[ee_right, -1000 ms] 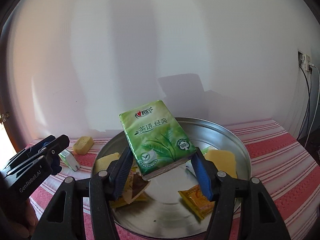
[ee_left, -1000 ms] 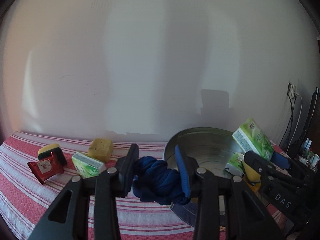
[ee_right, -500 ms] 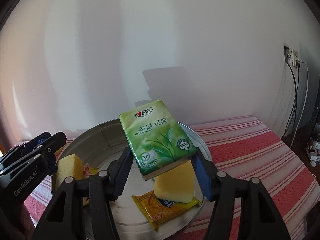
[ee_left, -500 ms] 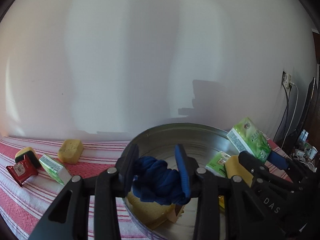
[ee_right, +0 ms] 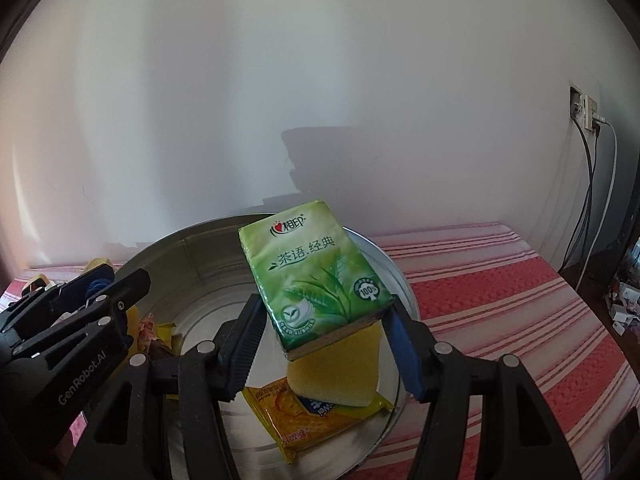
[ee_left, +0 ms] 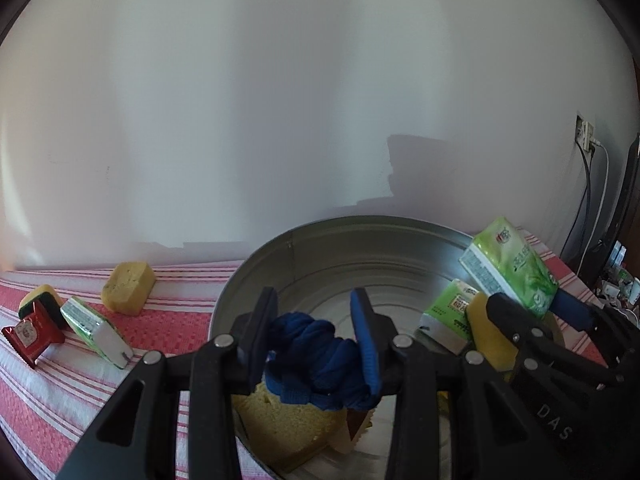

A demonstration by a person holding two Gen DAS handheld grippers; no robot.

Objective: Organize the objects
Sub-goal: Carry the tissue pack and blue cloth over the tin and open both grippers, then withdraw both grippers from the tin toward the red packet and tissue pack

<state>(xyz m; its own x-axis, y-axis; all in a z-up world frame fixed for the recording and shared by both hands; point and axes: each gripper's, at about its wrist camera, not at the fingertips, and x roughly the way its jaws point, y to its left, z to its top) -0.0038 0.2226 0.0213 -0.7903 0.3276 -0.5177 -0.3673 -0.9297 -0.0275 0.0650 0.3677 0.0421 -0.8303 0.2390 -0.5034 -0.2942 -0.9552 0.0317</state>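
Note:
My left gripper [ee_left: 314, 330] is shut on a bunched blue cloth [ee_left: 316, 360] and holds it over the near left part of a round metal basin [ee_left: 360, 240]. My right gripper [ee_right: 324, 332] is shut on a green tissue pack [ee_right: 316, 272], raised above the same basin [ee_right: 192, 248]. In the basin lie a yellow sponge [ee_right: 336, 372], a yellow snack packet [ee_right: 304, 420], another sponge [ee_left: 288, 428] and a small green pack [ee_left: 448, 312]. The right gripper with its pack [ee_left: 512, 268] shows at the right of the left wrist view.
On the red-and-white striped cloth [ee_left: 60, 380] left of the basin lie a yellow sponge [ee_left: 128, 286], a green tissue pack [ee_left: 96, 326], a red sachet [ee_left: 30, 332] and a yellow-green scouring sponge [ee_left: 42, 298]. A white wall stands close behind. Cables hang from a socket [ee_right: 588, 114] at right.
Both grippers have moved right and forward over the basin, each still holding its load. The loose items on the cloth have slid toward the left edge of the left wrist view.

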